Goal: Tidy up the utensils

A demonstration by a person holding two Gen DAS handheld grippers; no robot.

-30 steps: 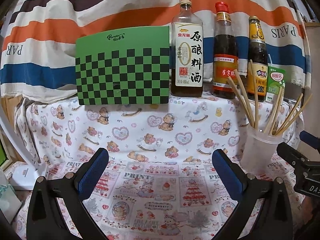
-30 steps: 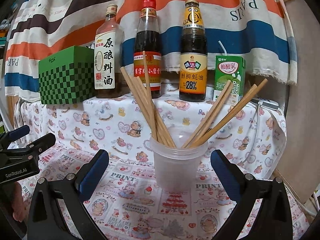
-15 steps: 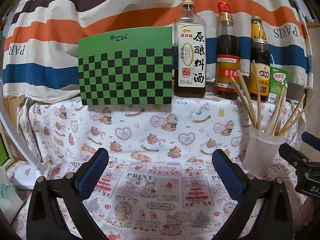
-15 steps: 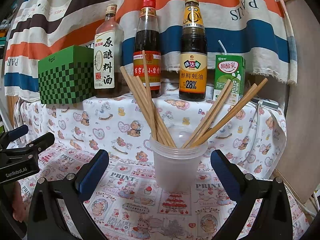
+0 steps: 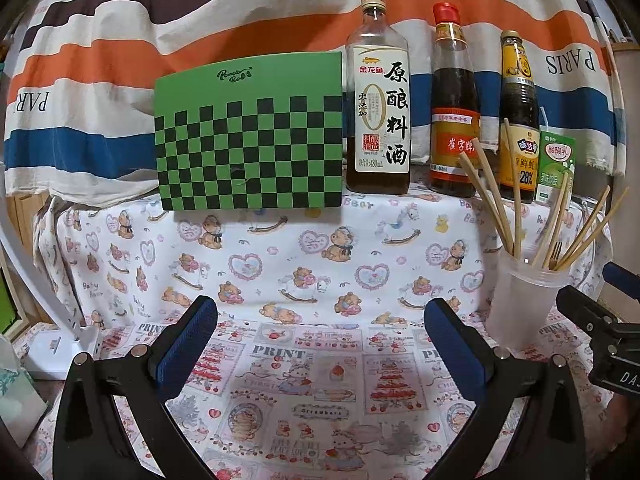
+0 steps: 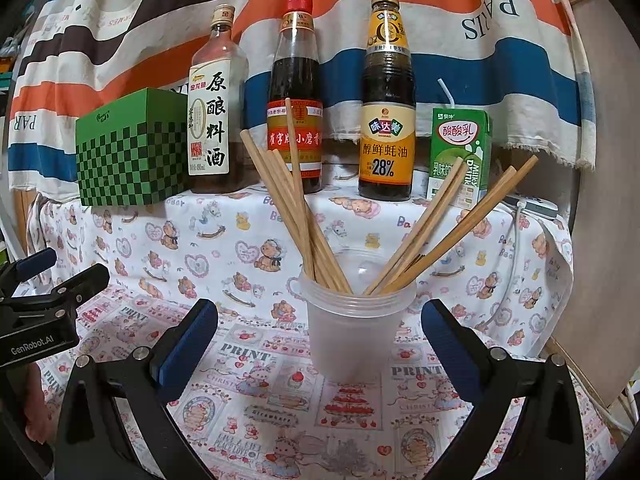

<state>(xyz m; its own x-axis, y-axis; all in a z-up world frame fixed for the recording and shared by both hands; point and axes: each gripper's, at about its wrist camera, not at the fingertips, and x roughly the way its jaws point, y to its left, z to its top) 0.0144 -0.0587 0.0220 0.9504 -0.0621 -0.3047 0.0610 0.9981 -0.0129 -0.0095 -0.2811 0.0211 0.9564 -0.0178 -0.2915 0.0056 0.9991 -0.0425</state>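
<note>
A translucent plastic cup [image 6: 354, 332] stands on the printed tablecloth [image 6: 256, 408] and holds several wooden chopsticks [image 6: 298, 216], fanned left and right. My right gripper [image 6: 320, 332] is open and empty, its jaws wide on either side of the cup and a little short of it. My left gripper [image 5: 320, 332] is open and empty over bare cloth, left of the cup [image 5: 524, 304] and its chopsticks [image 5: 496, 200]. Each gripper shows at the edge of the other's view.
On a raised cloth-covered ledge behind stand a green checkered box [image 5: 250, 132], three sauce bottles [image 5: 378, 92] [image 6: 295, 96] [image 6: 387, 100] and a green drink carton [image 6: 460, 152]. A striped cloth hangs behind. A white cable [image 6: 516, 236] hangs at the right.
The left wrist view has shifted slightly, so the box, bottles and cup sit a little farther right and lower. The right gripper and the cup have barely moved.
</note>
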